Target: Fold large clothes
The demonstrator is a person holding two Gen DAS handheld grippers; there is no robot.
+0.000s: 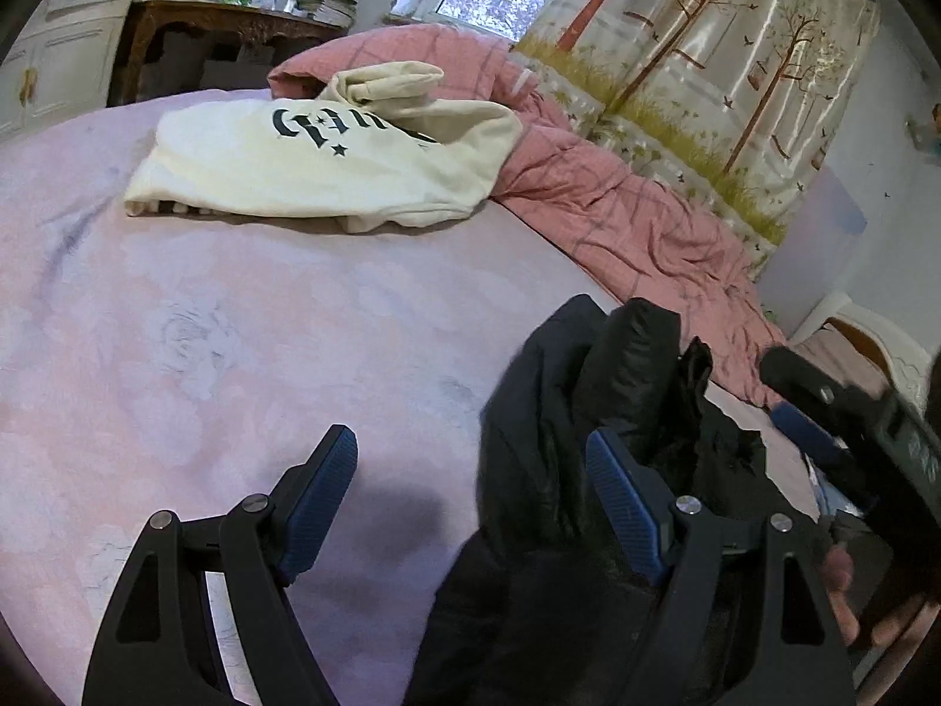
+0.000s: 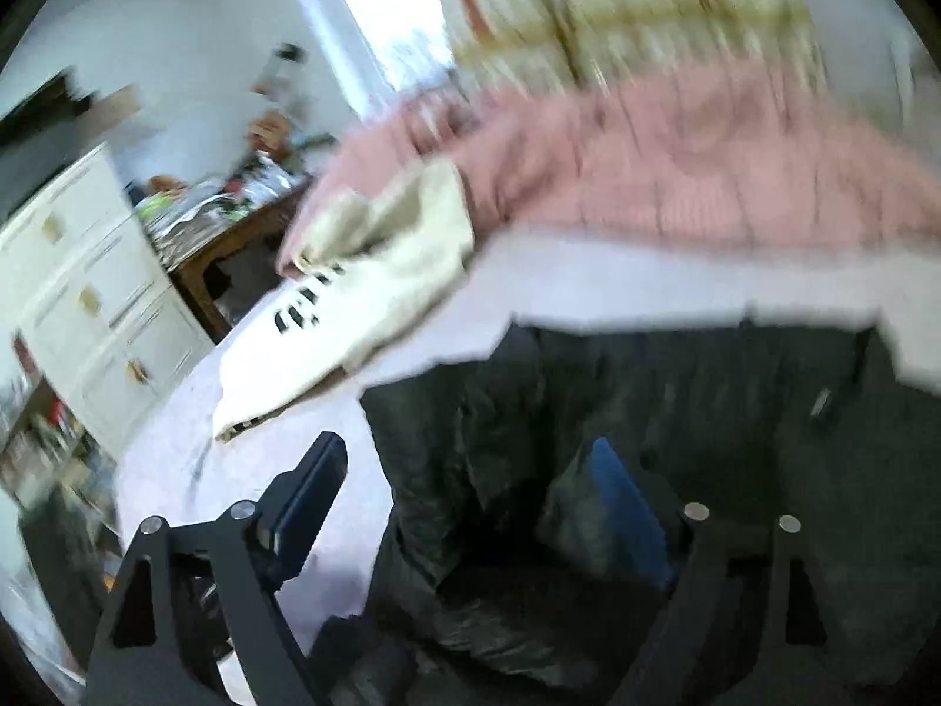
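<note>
The left gripper sits nearest its camera, jaws spread wide over the pink sheet. Its left finger hangs above bare sheet; its right finger lies against a black jacket, bunched up at the lower right of the bed. Nothing is pinched between the pads.

Farther back on the left lies a folded cream hoodie with dark lettering, resting partly on a pink quilt that runs along the right side. At the right edge the right gripper shows, dark and blurred, with fingers of a hand below it.

The right wrist view is smeared by motion. The right gripper stands wide open, empty, its left finger over the sheet and its right finger over the jacket, which fills the lower right. Whether that pad touches the cloth I cannot tell. Only this view shows a white drawer cabinet at left; hoodie and quilt lie beyond.
</note>
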